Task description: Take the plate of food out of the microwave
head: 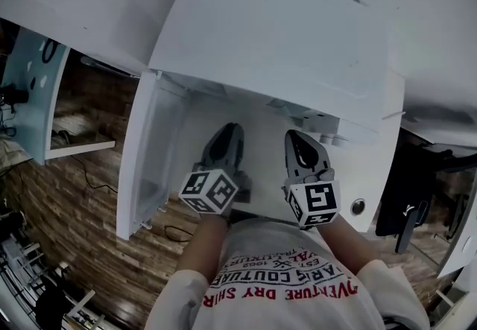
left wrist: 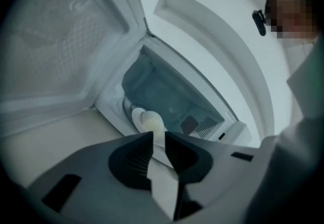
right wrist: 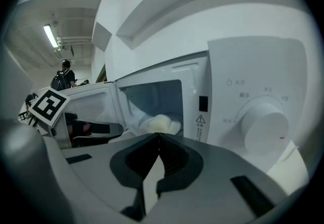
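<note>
Now, the left gripper point(left wrist: 158, 136) has its jaws only a narrow slit apart, with nothing between them. The right gripper point(right wrist: 158, 137) has its tips pressed together and is empty too. Both hang just outside the microwave point(right wrist: 243, 81), whose door point(left wrist: 61, 41) is swung wide to the left. The plate point(left wrist: 135, 115) sits on the floor of the oven chamber, near the front. A pale, rounded piece of food point(left wrist: 152, 122) lies on it, and neither gripper touches either.

The step in hand looks like the reach in. To do it well, one gripper should spread its jaws wider than the rim is thick before entering. It should then come in low and level and bite the near rim, not the food. Drawing straight out with the plate kept flat should stop the food rolling. The other gripper could steady the plate's free side once it clears the opening.
</note>
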A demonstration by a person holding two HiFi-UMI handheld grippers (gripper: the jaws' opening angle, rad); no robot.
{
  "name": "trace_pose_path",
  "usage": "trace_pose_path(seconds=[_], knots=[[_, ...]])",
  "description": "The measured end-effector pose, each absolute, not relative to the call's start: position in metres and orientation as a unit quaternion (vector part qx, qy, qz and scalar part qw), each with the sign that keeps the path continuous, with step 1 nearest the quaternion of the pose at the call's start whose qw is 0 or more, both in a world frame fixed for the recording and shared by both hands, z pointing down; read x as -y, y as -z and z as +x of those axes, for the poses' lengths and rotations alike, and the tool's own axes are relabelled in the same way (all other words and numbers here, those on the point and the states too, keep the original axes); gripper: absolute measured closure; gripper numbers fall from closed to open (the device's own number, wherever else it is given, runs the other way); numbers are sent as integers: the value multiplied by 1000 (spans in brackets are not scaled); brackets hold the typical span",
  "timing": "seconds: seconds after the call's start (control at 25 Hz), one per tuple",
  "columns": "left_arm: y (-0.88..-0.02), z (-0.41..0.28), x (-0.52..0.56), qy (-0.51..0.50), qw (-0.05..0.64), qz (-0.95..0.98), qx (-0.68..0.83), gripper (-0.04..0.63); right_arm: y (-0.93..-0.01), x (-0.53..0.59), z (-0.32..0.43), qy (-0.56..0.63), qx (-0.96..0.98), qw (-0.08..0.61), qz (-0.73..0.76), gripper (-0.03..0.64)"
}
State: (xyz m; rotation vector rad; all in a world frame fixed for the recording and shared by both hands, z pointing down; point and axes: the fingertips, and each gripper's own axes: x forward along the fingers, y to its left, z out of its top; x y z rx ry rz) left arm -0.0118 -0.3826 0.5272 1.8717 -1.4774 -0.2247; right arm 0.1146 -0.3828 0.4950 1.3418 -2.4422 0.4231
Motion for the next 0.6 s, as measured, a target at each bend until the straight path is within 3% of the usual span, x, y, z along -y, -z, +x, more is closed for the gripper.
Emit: trace_pose_path(seconds=[0.32,0.6], knots=[[-563,-5,421,119,455,690,550,453,-518,397,106,-148,856,185,460,606],[-575,3,441,138,508,676,516,448,-525,397,106,-141,853,201,461,606]])
